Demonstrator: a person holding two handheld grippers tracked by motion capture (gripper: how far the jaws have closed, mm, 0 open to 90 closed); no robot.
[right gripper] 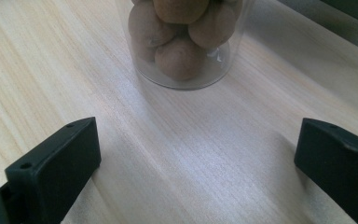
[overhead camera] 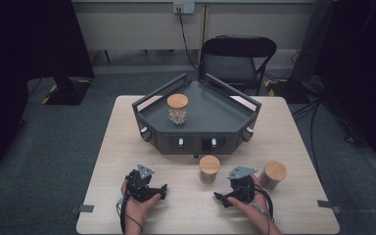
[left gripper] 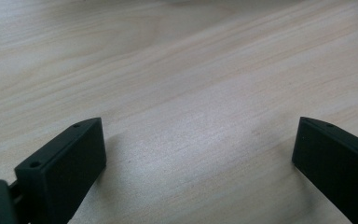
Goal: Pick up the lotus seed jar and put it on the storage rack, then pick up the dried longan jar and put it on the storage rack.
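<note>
a pale wooden table (overhead camera: 127,147) seen from above, with a person's two hands resting near its front edge, each holding a black gripper. the left gripper (overhead camera: 162,190) lies low on the table with its jaws wide apart and nothing but bare wood between them. the right gripper (overhead camera: 219,197) also has its jaws spread wide and empty. two glass jars with wooden lids stand on the table. the middle jar (overhead camera: 209,169) stands upright between the two hands and a little beyond them; in the right gripper view it (right gripper: 186,42) sits straight ahead of the open jaws, near but not touching, filled with round brown nuts. the right jar (overhead camera: 272,174) stands just beside the right hand, on its outer side. a third jar (overhead camera: 177,108) already stands on a dark tray (overhead camera: 225,110) farther back. the right gripper looks better placed for the middle jar.
</note>
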